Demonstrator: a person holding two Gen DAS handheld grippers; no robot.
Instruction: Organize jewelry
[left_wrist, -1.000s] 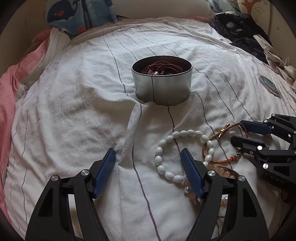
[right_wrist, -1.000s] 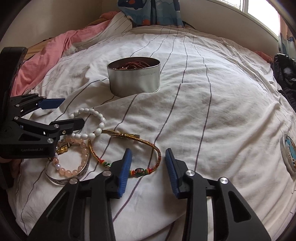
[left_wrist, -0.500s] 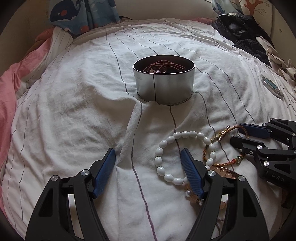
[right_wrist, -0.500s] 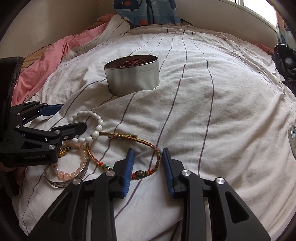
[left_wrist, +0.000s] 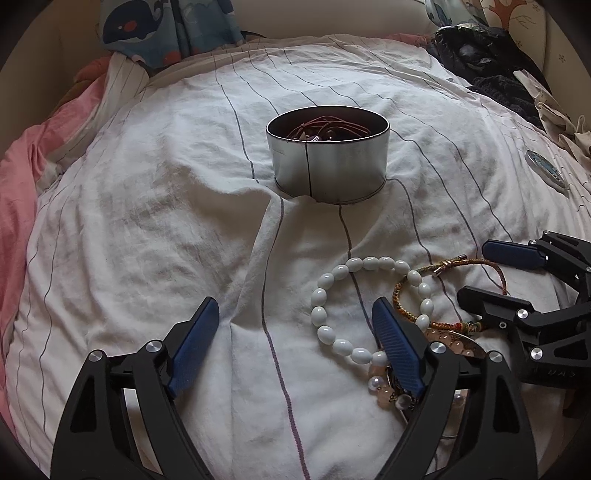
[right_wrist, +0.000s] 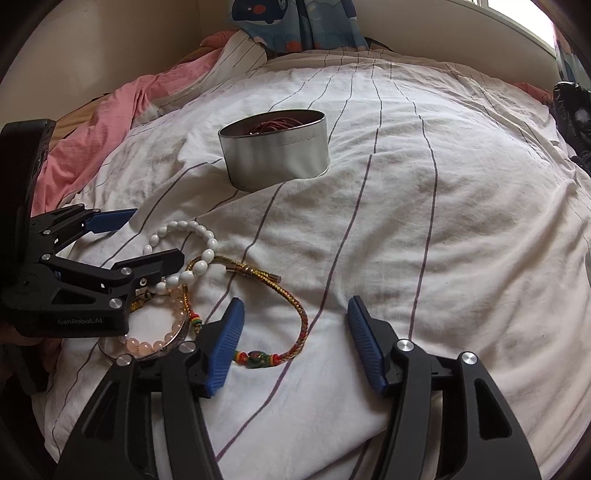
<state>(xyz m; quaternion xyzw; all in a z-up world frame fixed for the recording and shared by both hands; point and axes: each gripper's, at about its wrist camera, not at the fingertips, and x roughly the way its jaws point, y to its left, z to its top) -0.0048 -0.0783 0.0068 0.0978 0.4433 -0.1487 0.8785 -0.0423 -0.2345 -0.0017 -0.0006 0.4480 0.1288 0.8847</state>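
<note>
While lying flat, woven cord bracelet clasp faces tin.

Each camera is sitting just behind its own claw, looking forward and steeply down along the two fingers onto the bed, from close range. The left view is facing over the left claw toward the round tin straight ahead, with the right claw entering from its right edge. The right view is looking past the right claw, with the tin ahead and slightly left and the left claw at its left edge. Both views are sharing the tin, the bracelets lying between the claws, and the striped sheet.
</note>
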